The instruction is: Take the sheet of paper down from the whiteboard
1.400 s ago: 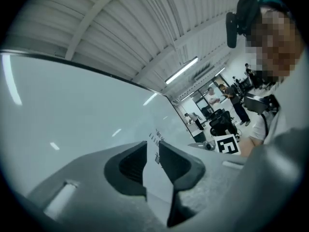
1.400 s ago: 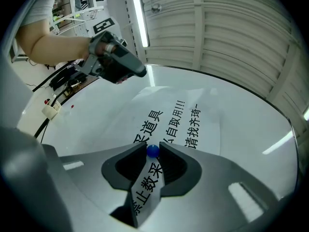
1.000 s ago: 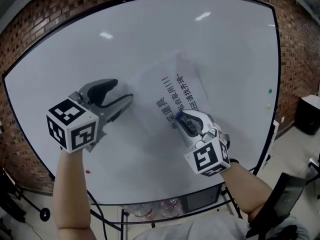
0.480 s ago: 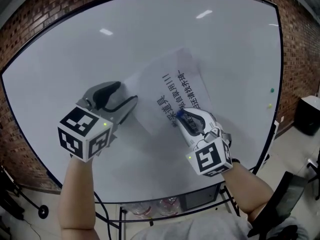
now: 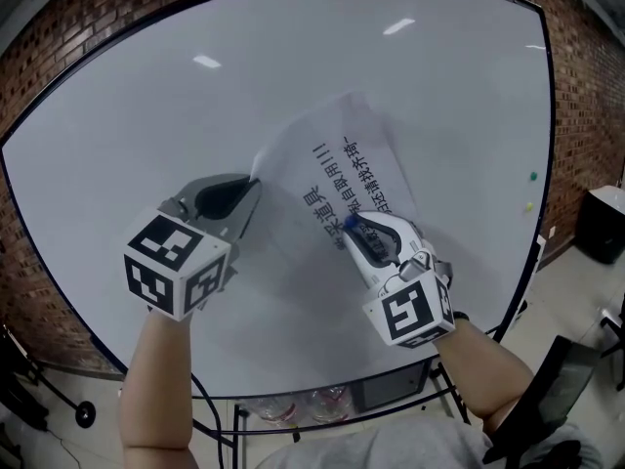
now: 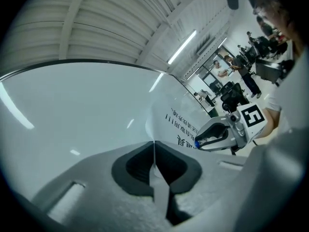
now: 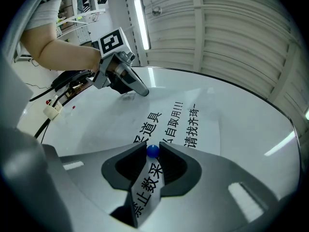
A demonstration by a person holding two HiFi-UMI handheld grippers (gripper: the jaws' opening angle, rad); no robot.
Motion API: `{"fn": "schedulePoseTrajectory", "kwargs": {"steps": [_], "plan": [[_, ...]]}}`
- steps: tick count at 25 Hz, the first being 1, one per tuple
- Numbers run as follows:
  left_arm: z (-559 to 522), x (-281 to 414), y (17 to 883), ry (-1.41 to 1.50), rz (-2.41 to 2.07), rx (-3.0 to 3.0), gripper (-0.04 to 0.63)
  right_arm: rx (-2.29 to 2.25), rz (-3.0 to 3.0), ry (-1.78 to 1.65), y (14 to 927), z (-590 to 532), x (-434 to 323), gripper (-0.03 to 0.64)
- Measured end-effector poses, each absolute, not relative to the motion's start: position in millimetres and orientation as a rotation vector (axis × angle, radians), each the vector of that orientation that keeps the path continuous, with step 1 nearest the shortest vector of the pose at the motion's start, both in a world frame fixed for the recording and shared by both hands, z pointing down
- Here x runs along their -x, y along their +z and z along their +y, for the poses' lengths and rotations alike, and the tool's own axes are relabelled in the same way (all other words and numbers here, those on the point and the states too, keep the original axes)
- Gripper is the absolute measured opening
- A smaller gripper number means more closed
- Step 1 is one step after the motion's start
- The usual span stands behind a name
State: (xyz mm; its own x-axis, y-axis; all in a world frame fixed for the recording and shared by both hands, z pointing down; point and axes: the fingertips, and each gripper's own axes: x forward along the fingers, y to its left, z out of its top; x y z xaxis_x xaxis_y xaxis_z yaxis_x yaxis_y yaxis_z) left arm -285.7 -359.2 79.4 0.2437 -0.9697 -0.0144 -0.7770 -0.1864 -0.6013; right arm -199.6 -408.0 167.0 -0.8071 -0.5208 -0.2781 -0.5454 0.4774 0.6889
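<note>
The whiteboard (image 5: 146, 135) is smooth and glossy and mirrors the ceiling lights. The sheet of paper (image 5: 327, 149) is thin, matt white paper with black print. The blue magnet (image 7: 152, 151) is a shiny bead. The left gripper (image 5: 252, 186) and the right gripper (image 5: 350, 225) are matt grey plastic with darker, rubbery-looking pads. The brick wall (image 5: 88, 18) around the board looks rough.

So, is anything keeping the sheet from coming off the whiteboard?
Yes: a blue magnet pins the sheet to the whiteboard over its print, gripped by the right gripper. The left gripper, just closed, pinches the sheet's left edge unobstructed.
</note>
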Motion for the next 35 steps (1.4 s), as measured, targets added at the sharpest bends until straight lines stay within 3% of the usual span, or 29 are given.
{"fn": "schedulePoseTrajectory", "kwargs": {"steps": [17,35], "plan": [[-342.6,278.0,83.4,-0.473,1.619,2.084,0.003,0.984,2.704,1.235,162.1,-409.8,187.9,0.083],[-301.0,336.0,176.8,-0.581,1.813,2.134,0.003,0.984,2.739,1.196,179.0,-411.4,183.3,0.083]]}}
